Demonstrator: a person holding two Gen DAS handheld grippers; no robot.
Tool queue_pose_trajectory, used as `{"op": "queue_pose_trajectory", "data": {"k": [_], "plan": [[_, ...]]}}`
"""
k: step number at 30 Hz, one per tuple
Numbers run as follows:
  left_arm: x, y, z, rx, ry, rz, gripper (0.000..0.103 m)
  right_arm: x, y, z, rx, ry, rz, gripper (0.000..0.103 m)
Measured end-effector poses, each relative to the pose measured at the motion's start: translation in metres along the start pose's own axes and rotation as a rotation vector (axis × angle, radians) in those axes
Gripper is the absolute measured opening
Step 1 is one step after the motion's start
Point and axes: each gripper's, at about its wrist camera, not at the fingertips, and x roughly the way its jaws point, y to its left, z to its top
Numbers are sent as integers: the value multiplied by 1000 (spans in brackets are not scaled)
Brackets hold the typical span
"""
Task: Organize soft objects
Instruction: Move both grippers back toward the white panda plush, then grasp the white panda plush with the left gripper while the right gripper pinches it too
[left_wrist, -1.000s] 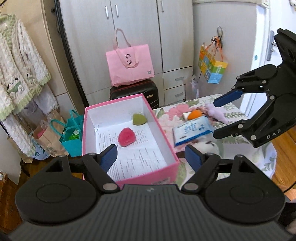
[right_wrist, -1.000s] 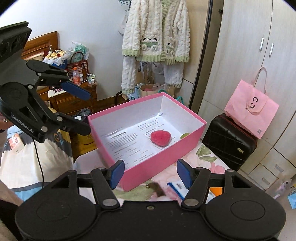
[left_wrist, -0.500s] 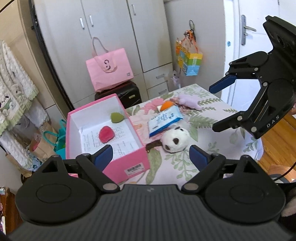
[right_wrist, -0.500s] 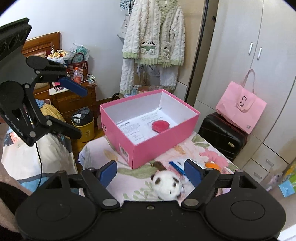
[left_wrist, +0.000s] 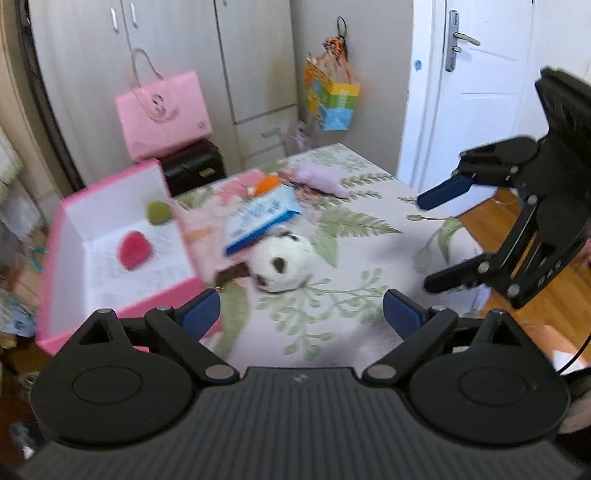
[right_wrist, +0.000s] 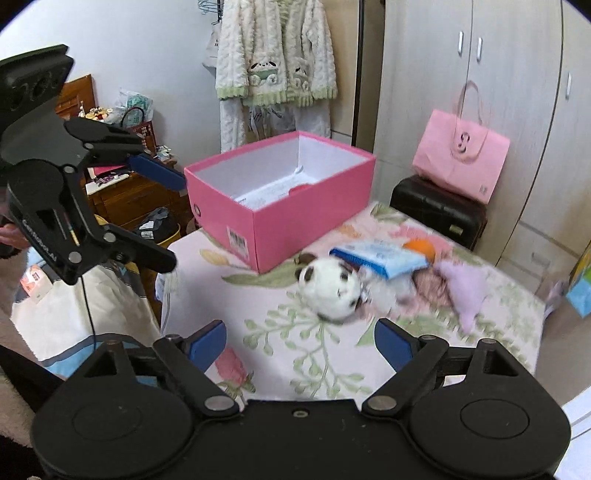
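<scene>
With the pink box (right_wrist: 280, 206) at the tabletop (right_wrist: 303, 354) edge, you find the panda plush (right_wrist: 330, 290) just beside it, light and squashy, best pinched across its round body, while both your left hand-held gripper (left_wrist: 301, 314) and right hand-held gripper (right_wrist: 300, 341) gape wide, empty.

One pink box (left_wrist: 110, 295) holds two soft toys: one red (left_wrist: 133, 249), one green (left_wrist: 158, 212). Four things lie on the table (left_wrist: 332, 314).
</scene>
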Motion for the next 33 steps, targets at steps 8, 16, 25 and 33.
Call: {"op": "queue_pose_trajectory", "data": {"k": [8, 16, 25, 33], "plan": [[49, -2, 1, -56, -24, -88, 94, 45, -23, -37, 47, -54, 28, 90], [97, -12, 3, -62, -39, -62, 92, 97, -36, -54, 36, -122, 13, 90], [131, -9, -1, -71, -111, 134, 92, 131, -28, -52, -44, -225, 9, 90], [152, -5, -4, -118, -81, 163, 86, 158, -31, -45, 7, -248, -22, 90]]}}
